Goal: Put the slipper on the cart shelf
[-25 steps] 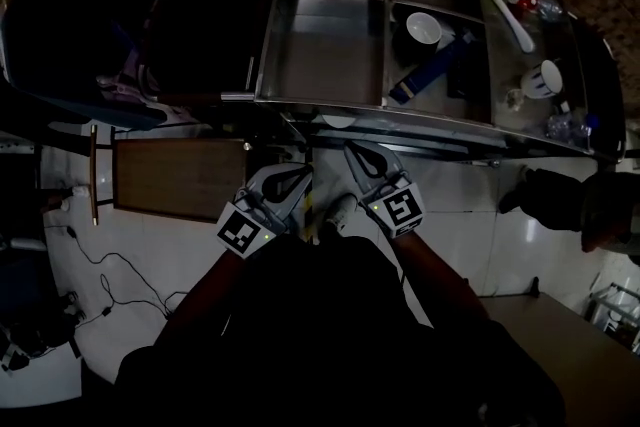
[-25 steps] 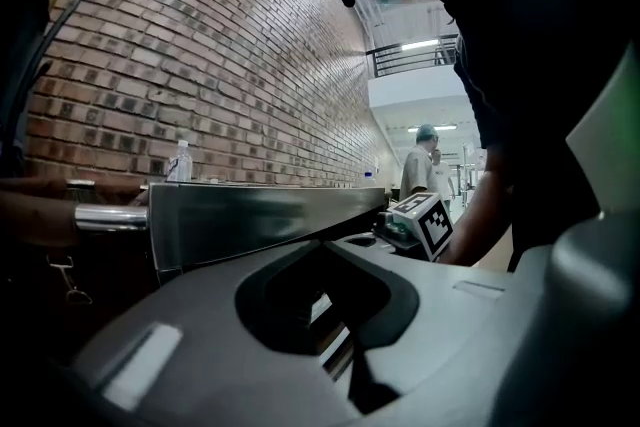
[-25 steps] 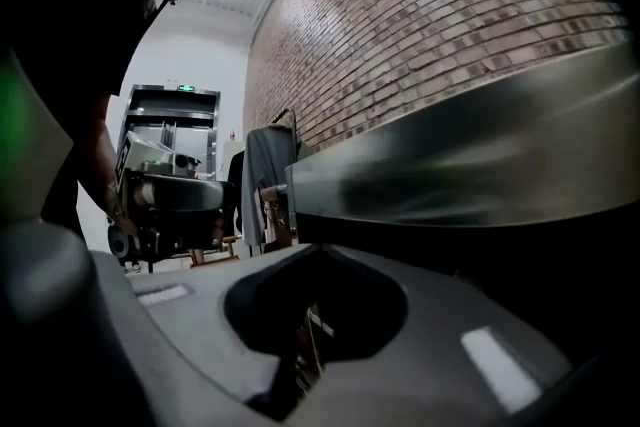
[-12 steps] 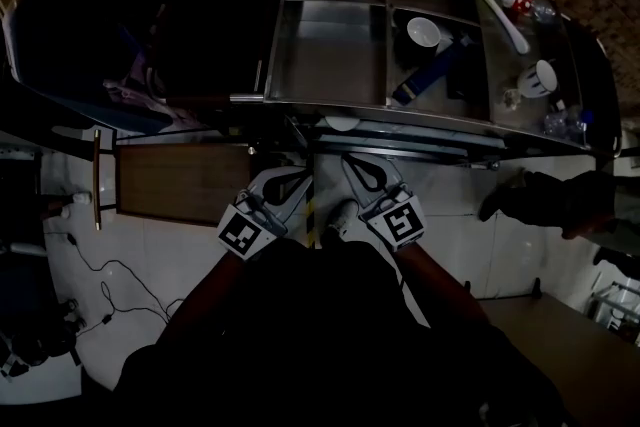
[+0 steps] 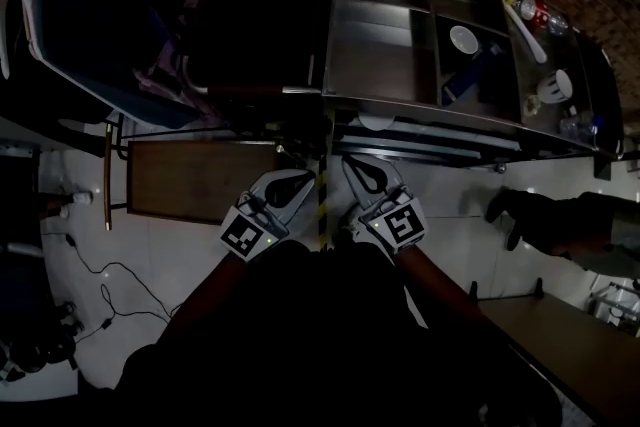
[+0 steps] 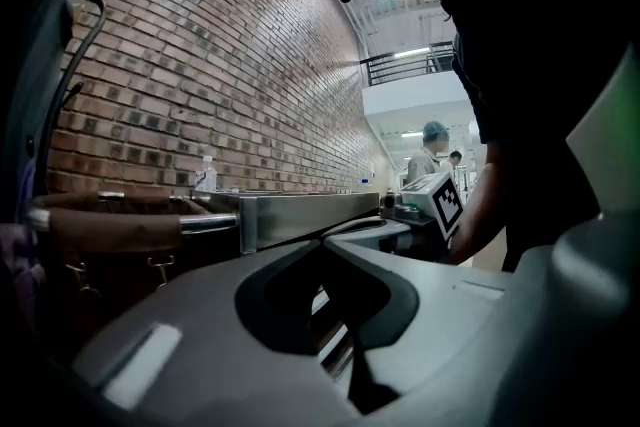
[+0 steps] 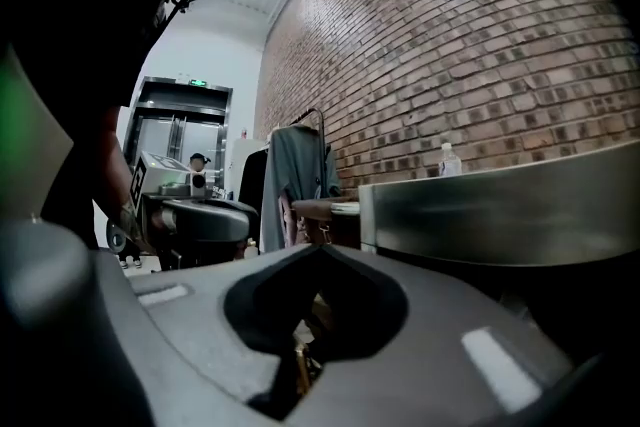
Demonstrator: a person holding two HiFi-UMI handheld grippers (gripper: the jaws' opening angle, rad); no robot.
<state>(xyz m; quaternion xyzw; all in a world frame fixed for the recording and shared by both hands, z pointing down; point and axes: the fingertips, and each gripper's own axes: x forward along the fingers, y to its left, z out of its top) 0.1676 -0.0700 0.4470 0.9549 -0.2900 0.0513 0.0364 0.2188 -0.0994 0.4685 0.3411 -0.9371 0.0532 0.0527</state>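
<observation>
**Holdings: cart ahead, slipper unlocated**

Long stainless-steel cart (image 5: 400,101) with a compartmented top: just ahead of my jaws, its length lying crosswise.
Brown rectangular wooden panel (image 5: 200,180): to the left, below the cart.
My left gripper (image 5: 305,178) and right gripper (image 5: 352,162): side by side, jaws together, nothing held.
Slipper: found in no view, so direction and nearer hand are undecided.

Head view looks steeply down; both gripper views look level, close over their jaws. All share the shiny stainless-steel cart (image 5: 375,65) beyond.

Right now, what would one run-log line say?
left tool: shut, empty | right tool: shut, empty | cart: ahead | slipper: not in view
</observation>
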